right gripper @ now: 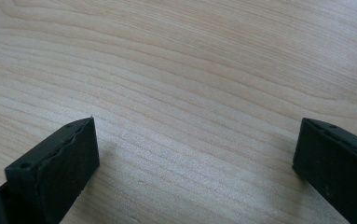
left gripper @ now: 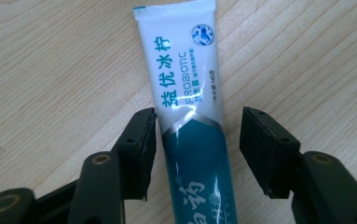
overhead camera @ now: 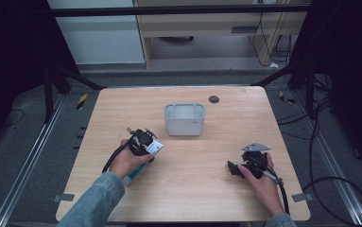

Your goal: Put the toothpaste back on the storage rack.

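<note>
Toothpaste tube (left gripper: 191,116) lies flat on the wooden table (overhead camera: 193,189) between the spread jaws of the left gripper (left gripper: 197,140), the left jaw touching its side and the right jaw standing just apart (so it is straddled, not clamped). The right gripper (right gripper: 195,154) rests low over bare wood with its jaws wide apart and nothing between them, while a grey bin (overhead camera: 184,119) sits near the table's far middle.

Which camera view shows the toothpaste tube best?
The left gripper view: the tube lies close up between the open jaws, label readable. The high view shows it small, half hidden under the left hand-held gripper.
</note>
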Demonstrator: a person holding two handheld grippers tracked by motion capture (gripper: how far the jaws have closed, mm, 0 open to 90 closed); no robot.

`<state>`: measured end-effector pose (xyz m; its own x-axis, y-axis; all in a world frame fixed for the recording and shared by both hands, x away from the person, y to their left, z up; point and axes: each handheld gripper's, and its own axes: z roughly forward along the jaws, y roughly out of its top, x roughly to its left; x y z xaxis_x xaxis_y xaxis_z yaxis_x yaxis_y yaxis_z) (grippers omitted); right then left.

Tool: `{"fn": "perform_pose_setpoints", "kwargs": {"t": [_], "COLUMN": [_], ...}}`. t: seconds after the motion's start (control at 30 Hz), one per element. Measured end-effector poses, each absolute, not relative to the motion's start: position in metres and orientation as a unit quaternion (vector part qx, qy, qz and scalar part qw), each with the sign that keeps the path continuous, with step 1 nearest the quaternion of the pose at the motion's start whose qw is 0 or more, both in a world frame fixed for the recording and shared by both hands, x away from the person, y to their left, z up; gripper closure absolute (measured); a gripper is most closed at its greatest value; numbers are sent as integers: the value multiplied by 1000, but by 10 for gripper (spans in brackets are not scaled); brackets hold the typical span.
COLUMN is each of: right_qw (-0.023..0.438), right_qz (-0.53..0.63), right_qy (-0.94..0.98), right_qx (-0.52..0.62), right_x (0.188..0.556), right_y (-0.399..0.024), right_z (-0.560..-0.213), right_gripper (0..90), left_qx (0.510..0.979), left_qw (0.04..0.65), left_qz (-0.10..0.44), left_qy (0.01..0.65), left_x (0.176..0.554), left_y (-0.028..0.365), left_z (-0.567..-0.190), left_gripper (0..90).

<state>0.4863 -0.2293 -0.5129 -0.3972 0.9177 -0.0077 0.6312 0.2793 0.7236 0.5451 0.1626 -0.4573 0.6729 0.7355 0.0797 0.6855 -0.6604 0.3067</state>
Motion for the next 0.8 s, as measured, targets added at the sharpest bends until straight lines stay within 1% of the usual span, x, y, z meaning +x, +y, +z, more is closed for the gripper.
{"fn": "perform_pose_setpoints", "kwargs": {"t": [0.43, 0.8], "right_qw": [218, 217], "right_qz": [327, 327], "right_qy": [769, 768], "right_qx": [505, 505], "right_x": [486, 486], "right_y": [-229, -229], "right_z": [-513, -513], "right_gripper": [4, 4], "left_qx": [905, 907], "left_qw": [120, 119], "left_qz": [92, 78], "left_qy": [397, 397], "left_x": [551, 554], "left_y": [163, 165], "left_z": [-462, -464], "left_gripper": [514, 528]}}
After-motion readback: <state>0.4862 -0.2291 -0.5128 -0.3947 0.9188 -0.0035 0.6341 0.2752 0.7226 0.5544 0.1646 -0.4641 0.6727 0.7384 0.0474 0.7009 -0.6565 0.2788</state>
